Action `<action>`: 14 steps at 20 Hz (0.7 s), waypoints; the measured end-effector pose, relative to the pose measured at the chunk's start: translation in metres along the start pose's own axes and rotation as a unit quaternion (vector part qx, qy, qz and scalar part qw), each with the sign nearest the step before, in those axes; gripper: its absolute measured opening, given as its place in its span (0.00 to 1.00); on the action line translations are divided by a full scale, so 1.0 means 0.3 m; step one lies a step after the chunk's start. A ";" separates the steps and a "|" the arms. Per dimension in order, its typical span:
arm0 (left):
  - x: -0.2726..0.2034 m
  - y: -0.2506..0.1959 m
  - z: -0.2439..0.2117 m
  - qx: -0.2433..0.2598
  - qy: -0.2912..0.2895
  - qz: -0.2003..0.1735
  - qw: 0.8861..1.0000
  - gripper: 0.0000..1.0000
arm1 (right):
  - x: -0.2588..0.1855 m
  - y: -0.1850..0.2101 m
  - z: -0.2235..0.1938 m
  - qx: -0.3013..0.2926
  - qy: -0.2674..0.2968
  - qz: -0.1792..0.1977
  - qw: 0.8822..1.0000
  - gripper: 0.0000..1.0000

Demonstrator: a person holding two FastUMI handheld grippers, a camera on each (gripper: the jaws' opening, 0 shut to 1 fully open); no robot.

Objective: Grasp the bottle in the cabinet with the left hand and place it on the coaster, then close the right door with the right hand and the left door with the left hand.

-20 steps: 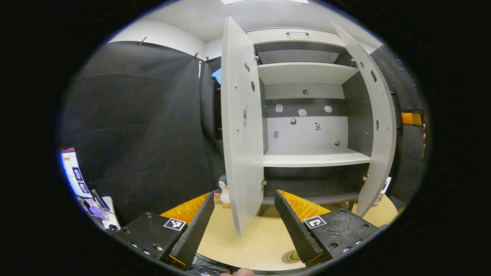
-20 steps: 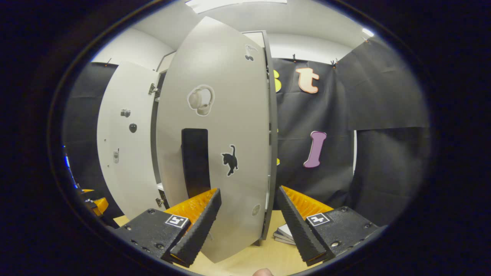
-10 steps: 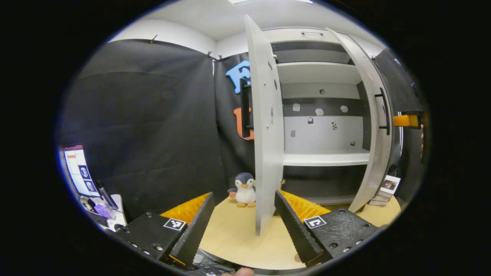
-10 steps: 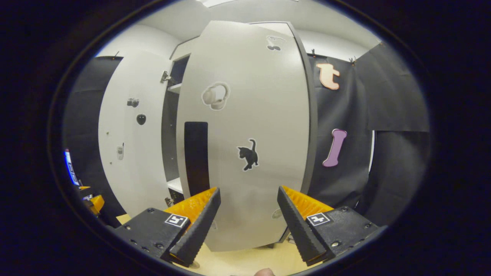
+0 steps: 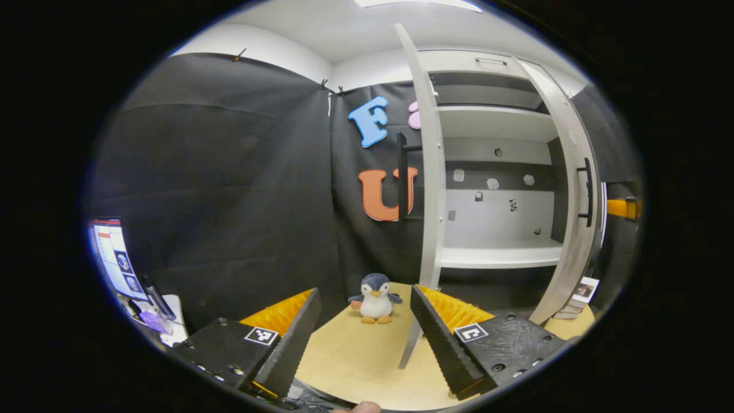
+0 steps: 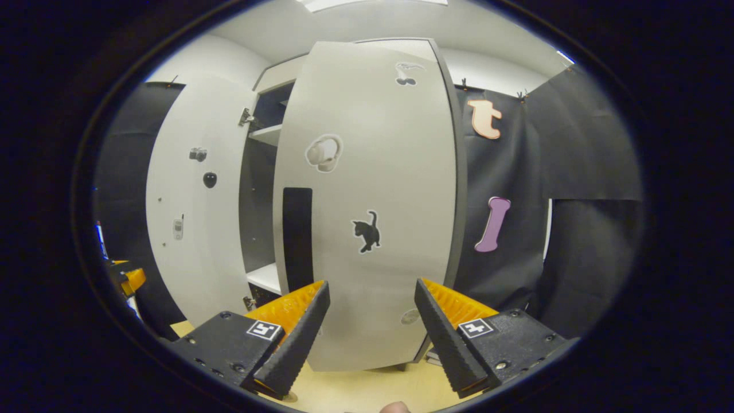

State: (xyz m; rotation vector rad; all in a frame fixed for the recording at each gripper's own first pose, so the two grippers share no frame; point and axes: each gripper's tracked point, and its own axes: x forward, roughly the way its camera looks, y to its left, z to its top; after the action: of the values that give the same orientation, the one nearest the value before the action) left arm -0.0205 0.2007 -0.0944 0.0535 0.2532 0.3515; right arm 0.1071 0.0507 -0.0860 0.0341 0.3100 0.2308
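A screen point(image 5: 112, 255) glows at far left of the left gripper view, where the left gripper point(image 5: 364, 335) hangs with jaws spread, grasping nothing, above the pale table point(image 5: 355, 367). Between its fingers sits a toy penguin point(image 5: 375, 297); the left door point(image 5: 431, 172) stands edge-on, wide open, the cabinet point(image 5: 499, 172) shelves bare. In the right gripper view, the right gripper point(image 6: 370, 332) — jaws released too — faces the right door point(image 6: 373, 201), nearly closed, a gap remaining. The bottle's whereabouts cannot be told.

stacked cards point(image 5: 576, 298): part hidden behind right door point(image 5: 573, 229)
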 end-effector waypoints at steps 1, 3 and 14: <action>0.022 0.013 -0.002 -0.005 0.005 -0.002 1.000 0.96 | -0.011 -0.020 -0.007 0.000 0.002 -0.011 1.000 0.95; 0.065 0.038 0.011 -0.014 0.010 -0.009 1.000 0.96 | -0.040 -0.054 -0.026 0.002 0.006 -0.030 1.000 0.98; 0.256 0.066 0.184 -0.022 -0.002 -0.060 0.998 0.92 | -0.182 -0.182 -0.059 0.010 0.012 -0.115 0.993 0.98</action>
State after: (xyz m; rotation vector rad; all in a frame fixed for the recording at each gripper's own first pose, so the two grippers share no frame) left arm 0.0565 0.2455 -0.0572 -0.0049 0.2431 0.2385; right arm 0.0630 -0.0151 -0.0904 0.0157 0.3369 -0.0002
